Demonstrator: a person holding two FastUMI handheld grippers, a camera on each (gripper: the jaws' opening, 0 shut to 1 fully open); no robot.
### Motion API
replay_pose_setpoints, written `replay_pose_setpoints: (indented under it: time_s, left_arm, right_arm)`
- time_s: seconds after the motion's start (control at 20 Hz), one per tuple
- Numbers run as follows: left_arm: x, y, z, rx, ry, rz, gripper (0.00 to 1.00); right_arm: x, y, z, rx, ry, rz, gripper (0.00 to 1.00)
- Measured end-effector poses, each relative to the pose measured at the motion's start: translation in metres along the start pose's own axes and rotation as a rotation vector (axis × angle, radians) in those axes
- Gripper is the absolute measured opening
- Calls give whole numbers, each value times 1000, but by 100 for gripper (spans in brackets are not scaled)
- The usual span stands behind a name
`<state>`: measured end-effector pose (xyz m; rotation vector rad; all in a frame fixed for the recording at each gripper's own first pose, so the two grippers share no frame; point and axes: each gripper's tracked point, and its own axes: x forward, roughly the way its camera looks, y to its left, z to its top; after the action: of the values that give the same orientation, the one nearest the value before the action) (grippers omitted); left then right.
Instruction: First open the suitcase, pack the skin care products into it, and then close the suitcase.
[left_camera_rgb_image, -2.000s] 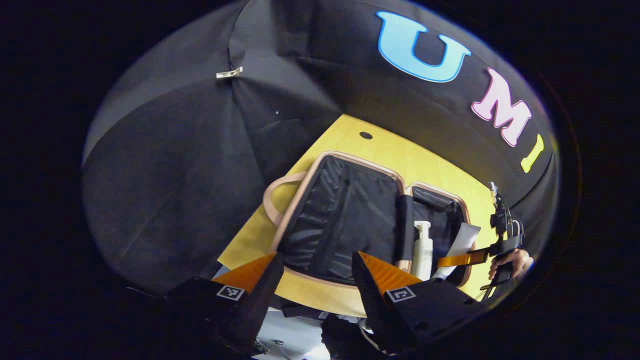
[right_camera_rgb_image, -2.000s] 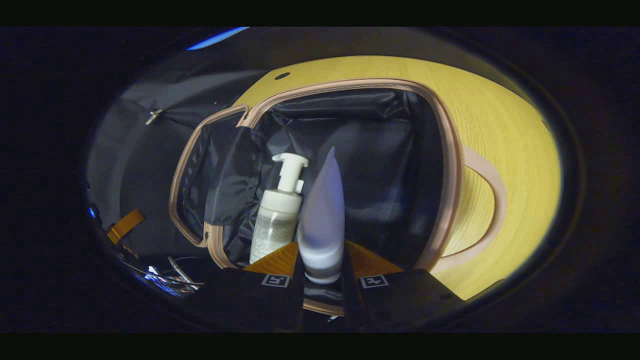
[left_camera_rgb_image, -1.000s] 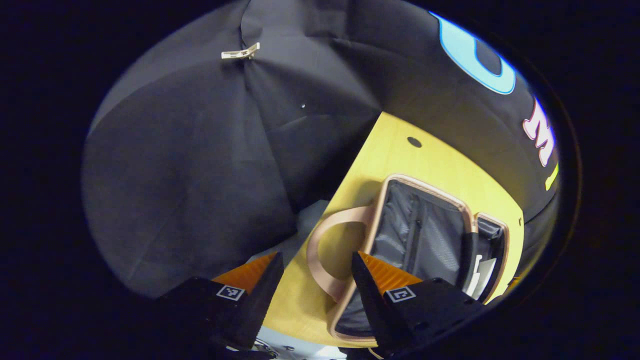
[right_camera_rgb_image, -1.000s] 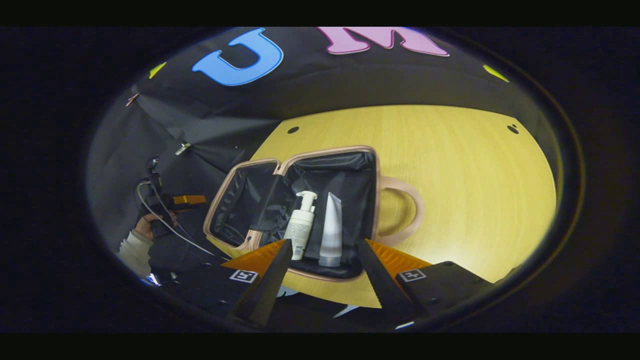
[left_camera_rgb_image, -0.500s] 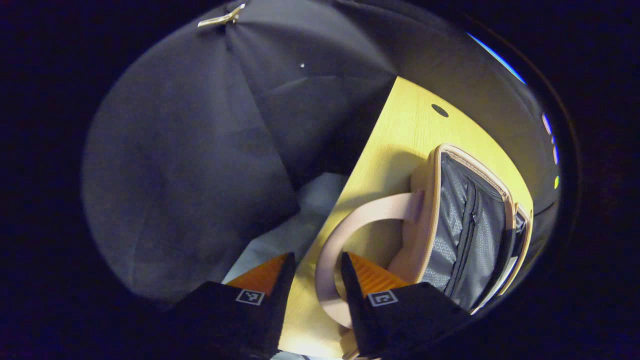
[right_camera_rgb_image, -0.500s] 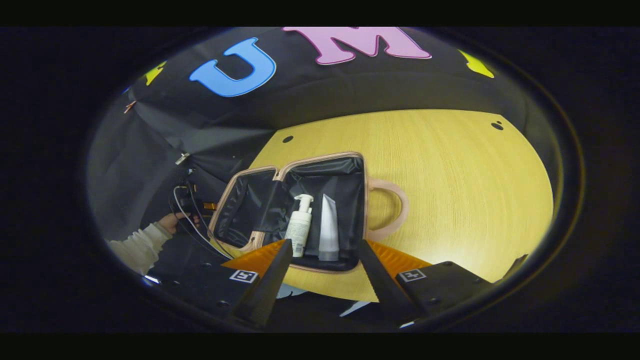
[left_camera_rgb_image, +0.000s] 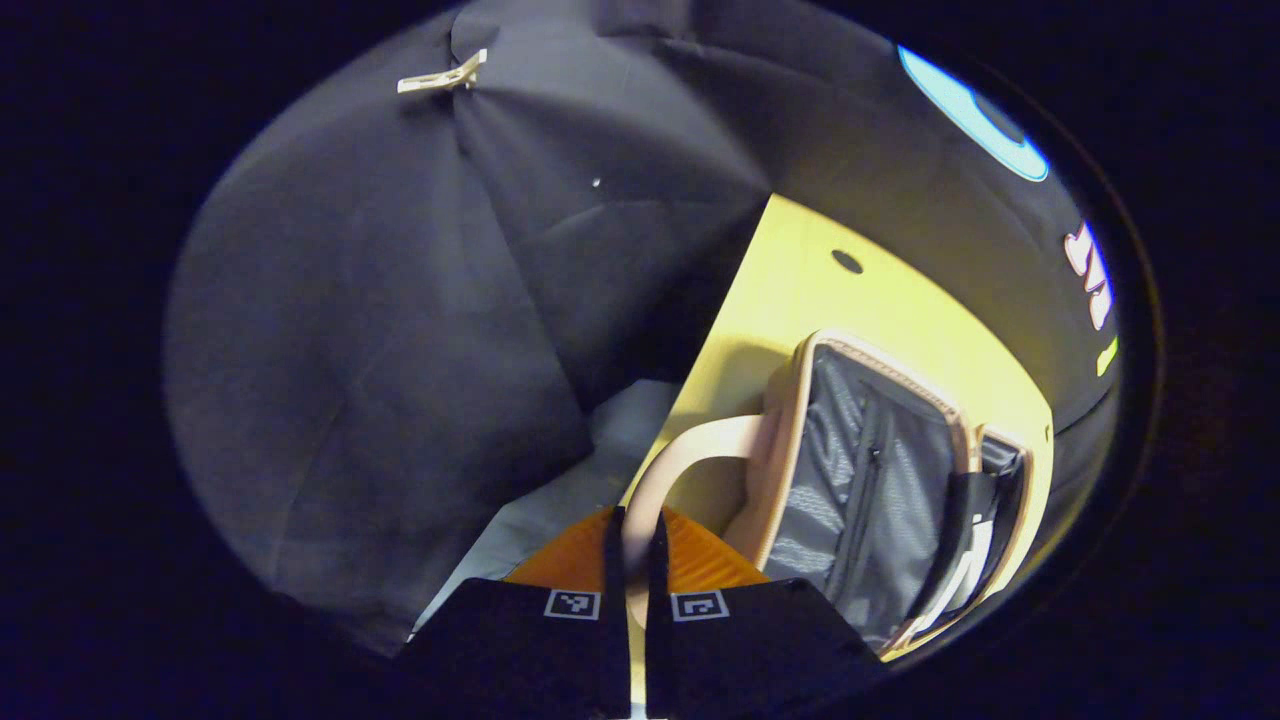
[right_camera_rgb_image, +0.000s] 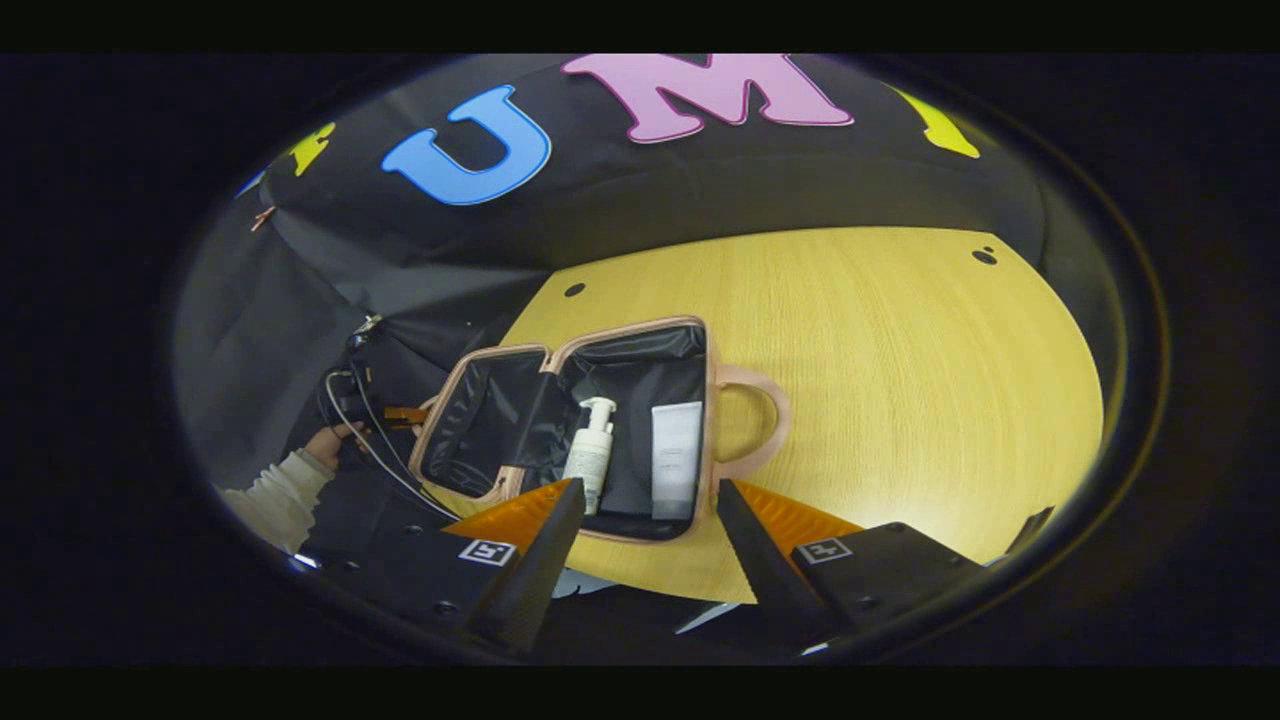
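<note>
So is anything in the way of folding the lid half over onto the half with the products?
Nothing visible blocks it. The pump bottle and tube lie flat inside the suitcase, and the left tool is shut on the lid-side handle. The right tool hangs open, apart from the case.

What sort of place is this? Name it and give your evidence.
Probably a staged recording booth, not a home: black cloth wall draped round a bare wooden table, with one open suitcase holding a pump bottle and a tube.
</note>
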<state>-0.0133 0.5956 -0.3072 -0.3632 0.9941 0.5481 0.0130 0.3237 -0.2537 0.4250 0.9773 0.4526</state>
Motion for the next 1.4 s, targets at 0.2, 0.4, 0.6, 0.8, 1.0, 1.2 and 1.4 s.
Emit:
replay_pose_setpoints:
  time_s: [0.2,0.4,0.6,0.8,1.0,1.2,1.4]
  left_arm:
    - [-58,-25,27,47,-96,-59,9]
    - [-128,-58,58,71,-184,-123,9]
    - [-176,-131,67,140,-247,-213,9]
    - [-226,-224,62,210,-300,-345,9]
    - [-250,-333,27,289,-277,-493,9]
    - [-233,-422,-29,310,-207,-610,9]
    - [-181,-484,-108,348,-83,-647,9]
  right_arm:
    - [-8,-1,8,-8,-13,36,86]
    - [-23,-2,17,-39,-23,72,86]
    - [-45,-10,30,-52,-59,106,85]
    - [-69,-32,29,-51,-96,128,86]
    - [-109,-75,32,-81,-138,106,86]
    - [-147,-120,30,-51,-176,59,86]
    - [-175,-163,15,-3,-197,-9,85]
